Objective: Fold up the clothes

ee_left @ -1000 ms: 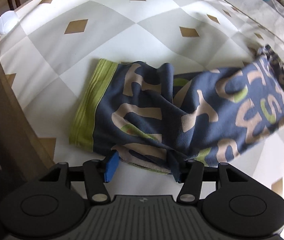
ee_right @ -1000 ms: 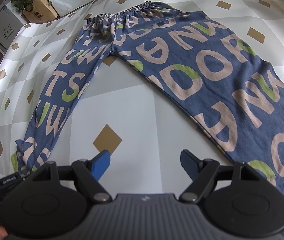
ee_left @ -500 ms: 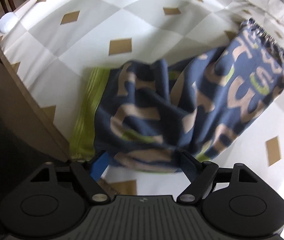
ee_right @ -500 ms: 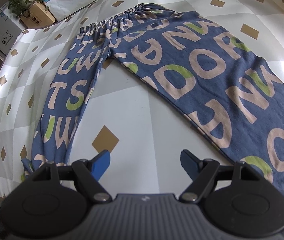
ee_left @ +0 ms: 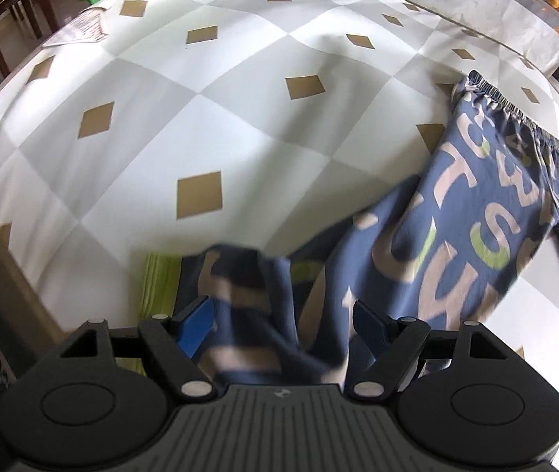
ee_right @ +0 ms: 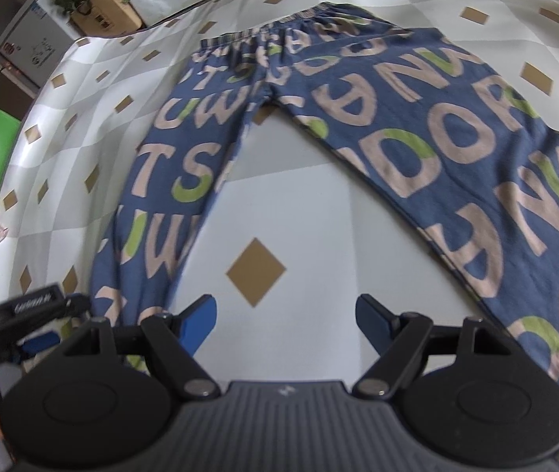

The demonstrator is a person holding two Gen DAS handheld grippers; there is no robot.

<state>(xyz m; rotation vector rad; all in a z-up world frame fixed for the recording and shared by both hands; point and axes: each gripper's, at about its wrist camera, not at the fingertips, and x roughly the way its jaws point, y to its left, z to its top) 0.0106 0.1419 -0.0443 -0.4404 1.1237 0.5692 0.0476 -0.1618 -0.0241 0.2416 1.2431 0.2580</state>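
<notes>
The trousers [ee_right: 417, 145], dark blue with large beige and green letters, lie flat on the tabletop [ee_right: 299, 212] covered by a white and grey checked cloth with brown diamonds. Their elastic waistband [ee_right: 279, 25] is toward the far edge, and the two legs run from it toward the near edge, spreading apart like an upside-down V, so the long axis goes from far to near. A bare wedge of tabletop stays between the legs, and the right hand-held gripper [ee_right: 285, 320] hangs above this wedge with its jaws spread wide and nothing between them. In the left wrist view, the end of one leg is bunched in folds between the fingers of the left hand-held gripper [ee_left: 283, 326], close to the near edge, with its green cuff [ee_left: 159, 287] beside it; the jaws stand wide, and I cannot tell if the pads press on the cloth. A wide free area of tabletop [ee_left: 200, 110] lies beyond this leg, up to the far edge.
</notes>
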